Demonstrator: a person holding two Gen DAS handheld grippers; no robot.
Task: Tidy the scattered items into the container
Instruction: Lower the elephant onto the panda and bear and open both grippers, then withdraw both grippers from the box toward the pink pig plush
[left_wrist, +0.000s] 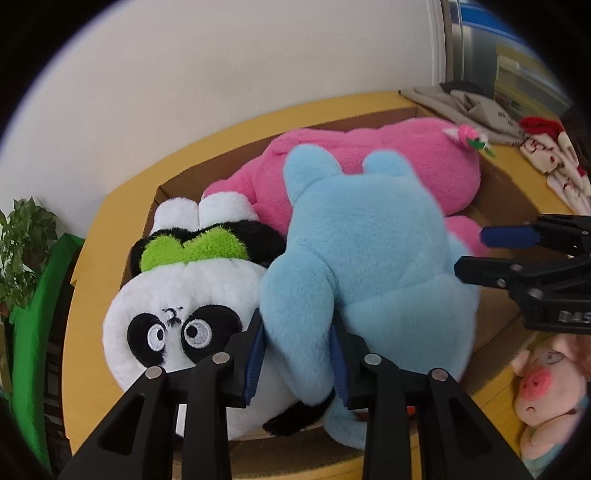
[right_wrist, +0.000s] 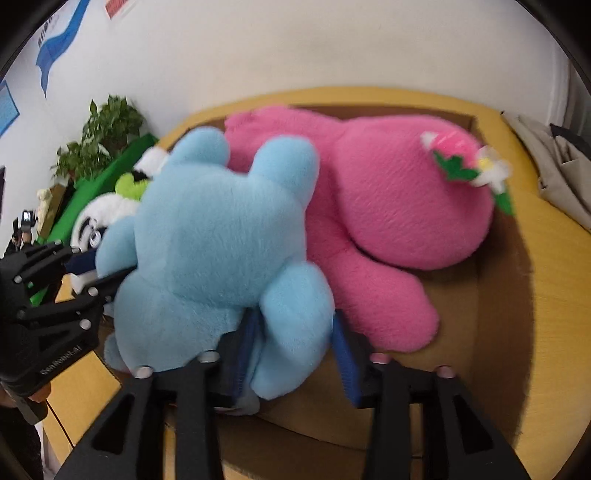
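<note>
A light blue plush toy (left_wrist: 369, 258) lies on top of a pink plush (left_wrist: 388, 162) and a panda plush (left_wrist: 173, 302) inside a cardboard box (left_wrist: 498, 199) on a yellow table. My left gripper (left_wrist: 297, 354) is shut on a limb of the blue plush. My right gripper (right_wrist: 295, 354) has its jaws around another limb of the blue plush (right_wrist: 221, 240), next to the pink plush (right_wrist: 388, 206); it also shows at the right of the left wrist view (left_wrist: 476, 254). The left gripper shows at the left of the right wrist view (right_wrist: 92, 269).
A pink-faced doll (left_wrist: 546, 391) lies on the table outside the box at the right. Folded cloths (left_wrist: 480, 107) and a red-and-white fabric (left_wrist: 554, 155) lie at the far right. A potted plant (right_wrist: 99, 140) and green board (left_wrist: 40, 314) stand left.
</note>
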